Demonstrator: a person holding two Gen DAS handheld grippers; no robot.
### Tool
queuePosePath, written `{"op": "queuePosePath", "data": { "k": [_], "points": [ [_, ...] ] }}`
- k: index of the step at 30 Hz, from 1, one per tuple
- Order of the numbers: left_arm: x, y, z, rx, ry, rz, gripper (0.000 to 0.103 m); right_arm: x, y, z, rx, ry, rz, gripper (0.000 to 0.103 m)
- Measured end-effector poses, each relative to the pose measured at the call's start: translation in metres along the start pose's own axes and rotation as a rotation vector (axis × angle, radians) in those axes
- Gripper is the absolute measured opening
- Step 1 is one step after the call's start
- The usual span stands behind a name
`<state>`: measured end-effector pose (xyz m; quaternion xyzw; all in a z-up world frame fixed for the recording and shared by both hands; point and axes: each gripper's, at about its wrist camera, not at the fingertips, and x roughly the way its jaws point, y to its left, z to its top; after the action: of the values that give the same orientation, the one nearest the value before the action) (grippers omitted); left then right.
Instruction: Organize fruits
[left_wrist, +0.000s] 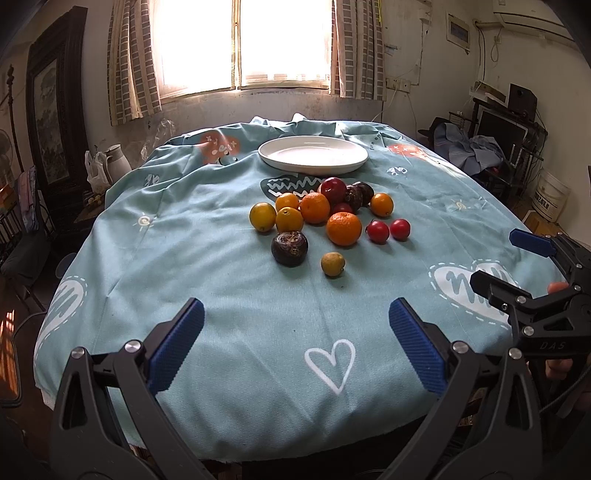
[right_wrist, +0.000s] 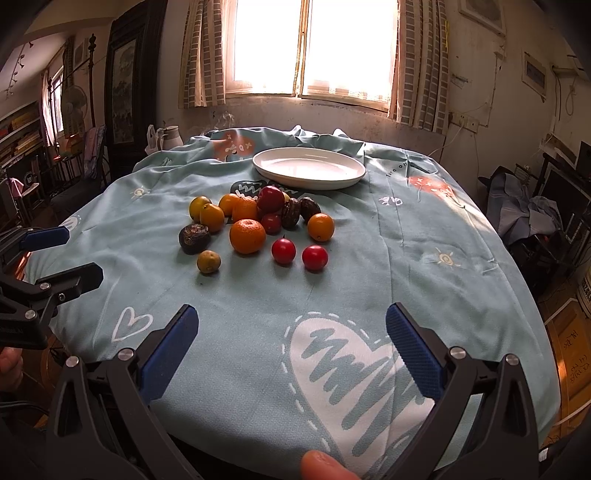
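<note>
Several fruits lie in a loose pile on the blue tablecloth (left_wrist: 229, 295): a large orange (left_wrist: 344, 229) (right_wrist: 247, 236), a dark wrinkled fruit (left_wrist: 289, 248) (right_wrist: 194, 239), a small yellow-green fruit (left_wrist: 332, 264) (right_wrist: 208, 261), two red round fruits (left_wrist: 378, 231) (right_wrist: 283, 251), a red apple (left_wrist: 333, 190) (right_wrist: 270, 198). An empty white plate (left_wrist: 313, 154) (right_wrist: 309, 168) sits behind the pile. My left gripper (left_wrist: 295, 343) (right_wrist: 62, 254) is open and empty near the table's front. My right gripper (right_wrist: 291, 347) (left_wrist: 509, 258) is open and empty, to the right of it.
The table fills the middle of the room under a bright window (left_wrist: 243, 44). A white kettle (left_wrist: 116, 162) stands beyond the table's left edge. Clutter, a monitor and a white bucket (left_wrist: 552, 195) stand at the right. The table's front edge lies just below both grippers.
</note>
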<state>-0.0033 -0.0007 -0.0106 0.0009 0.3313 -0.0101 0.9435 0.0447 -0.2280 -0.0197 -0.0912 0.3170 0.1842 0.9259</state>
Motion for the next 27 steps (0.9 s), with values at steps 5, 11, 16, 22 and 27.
{"op": "queuePosePath", "data": {
  "k": [5, 11, 16, 22, 27],
  "points": [
    [0.002, 0.000, -0.004, 0.003, 0.007, -0.001, 0.101, 0.002, 0.001, -0.002, 0.000, 0.007, 0.004, 0.102],
    [0.013, 0.001, -0.005, 0.001, 0.031, -0.007, 0.101, 0.010, 0.000, -0.004, -0.001, 0.023, 0.012, 0.102],
    [0.028, 0.003, -0.007, 0.004, 0.046, -0.015, 0.101, 0.021, -0.005, -0.005, -0.002, 0.029, 0.028, 0.102],
    [0.061, 0.015, -0.008, -0.020, 0.110, -0.057, 0.096, 0.051, -0.016, 0.006, -0.008, 0.080, 0.081, 0.083],
    [0.087, 0.024, 0.004, -0.009, 0.150, -0.092, 0.078, 0.095, -0.031, 0.020, -0.019, 0.168, 0.116, 0.058]
  ]
}}
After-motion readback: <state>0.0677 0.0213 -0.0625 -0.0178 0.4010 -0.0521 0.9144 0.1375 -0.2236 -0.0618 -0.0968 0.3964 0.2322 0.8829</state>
